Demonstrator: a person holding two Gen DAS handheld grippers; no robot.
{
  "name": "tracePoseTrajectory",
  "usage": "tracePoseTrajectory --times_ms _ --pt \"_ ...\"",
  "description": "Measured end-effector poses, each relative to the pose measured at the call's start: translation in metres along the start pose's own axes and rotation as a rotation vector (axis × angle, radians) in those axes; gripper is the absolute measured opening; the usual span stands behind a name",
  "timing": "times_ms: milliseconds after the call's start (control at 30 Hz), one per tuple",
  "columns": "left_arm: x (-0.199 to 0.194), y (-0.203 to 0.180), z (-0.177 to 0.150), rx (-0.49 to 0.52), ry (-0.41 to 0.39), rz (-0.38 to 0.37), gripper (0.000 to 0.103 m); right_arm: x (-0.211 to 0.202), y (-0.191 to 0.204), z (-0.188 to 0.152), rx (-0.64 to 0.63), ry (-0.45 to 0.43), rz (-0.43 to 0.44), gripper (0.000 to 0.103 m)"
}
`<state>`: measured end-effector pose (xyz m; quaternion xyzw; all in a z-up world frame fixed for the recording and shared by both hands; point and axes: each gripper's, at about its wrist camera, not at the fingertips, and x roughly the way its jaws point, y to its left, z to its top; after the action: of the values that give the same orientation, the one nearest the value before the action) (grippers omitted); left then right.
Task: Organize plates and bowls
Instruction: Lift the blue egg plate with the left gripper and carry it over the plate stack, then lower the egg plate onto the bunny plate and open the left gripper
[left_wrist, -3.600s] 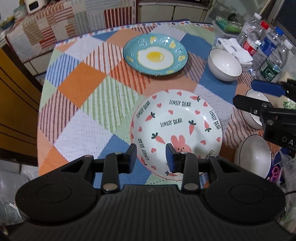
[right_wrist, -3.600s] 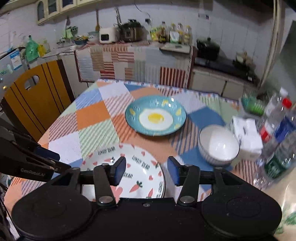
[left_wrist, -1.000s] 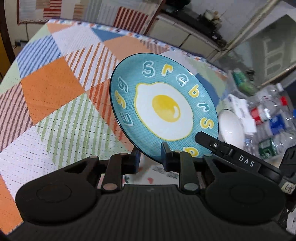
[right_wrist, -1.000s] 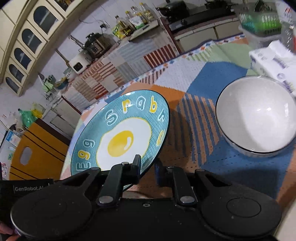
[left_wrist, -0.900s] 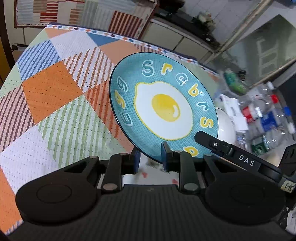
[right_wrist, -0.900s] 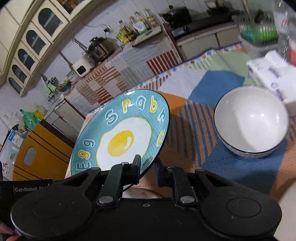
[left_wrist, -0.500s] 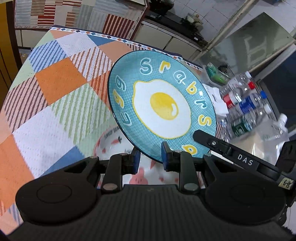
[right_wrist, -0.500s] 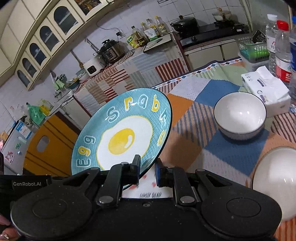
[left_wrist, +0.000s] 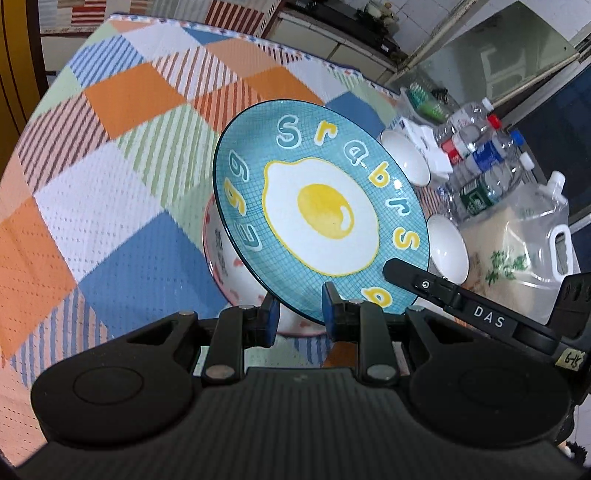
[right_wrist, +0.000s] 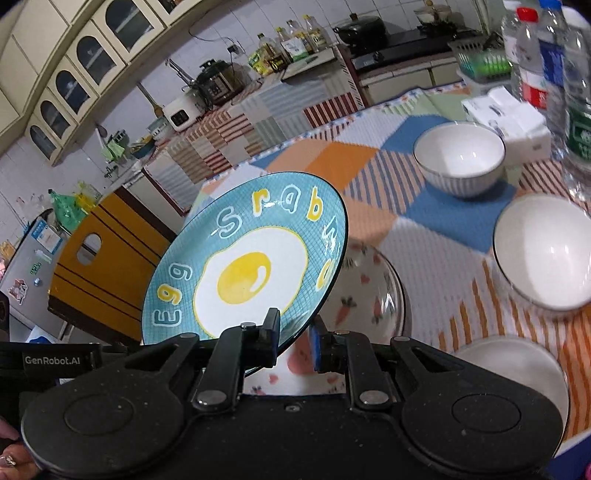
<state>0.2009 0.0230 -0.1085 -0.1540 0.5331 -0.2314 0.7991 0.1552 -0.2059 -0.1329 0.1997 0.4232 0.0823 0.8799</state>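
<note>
The blue egg plate (left_wrist: 321, 218) hangs tilted in the air, held at its near rim from two sides. My left gripper (left_wrist: 299, 314) is shut on the rim's lower edge. My right gripper (right_wrist: 293, 339) is shut on the rim too, and its black finger (left_wrist: 417, 280) shows on the plate's right edge in the left wrist view. Under the egg plate (right_wrist: 251, 269) lies the white carrot plate (right_wrist: 365, 295), partly hidden (left_wrist: 221, 254). Three white bowls stand to the right on the tablecloth: a far one (right_wrist: 458, 162), a middle one (right_wrist: 543, 251) and a near one (right_wrist: 517, 373).
Water bottles (left_wrist: 476, 166), a white tissue box (right_wrist: 517, 118) and a clear spouted pouch (left_wrist: 543, 236) crowd the table's right edge. A yellow chair back (right_wrist: 107, 266) stands at the table's left side. The checked tablecloth (left_wrist: 110, 177) stretches to the left.
Both grippers have carried the egg plate back toward the near side of the table, so it now hangs over the carrot plate. More bowls and bottles have come into view on the right.
</note>
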Motion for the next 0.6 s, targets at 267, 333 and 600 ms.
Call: tracePoseTrajectory --times_ms 267,333,600 --pt "0.026 0.007 -0.006 -0.012 0.062 0.003 0.022 0.016 -0.015 -0.012 0.026 0.044 -0.027 0.021" --pt "0.032 0.011 -0.007 -0.021 0.076 0.007 0.022 0.020 -0.017 -0.017 0.029 0.056 -0.031 0.021" --pt "0.048 0.021 -0.006 -0.068 0.128 0.012 0.023 0.035 -0.018 -0.021 0.007 0.095 -0.066 0.021"
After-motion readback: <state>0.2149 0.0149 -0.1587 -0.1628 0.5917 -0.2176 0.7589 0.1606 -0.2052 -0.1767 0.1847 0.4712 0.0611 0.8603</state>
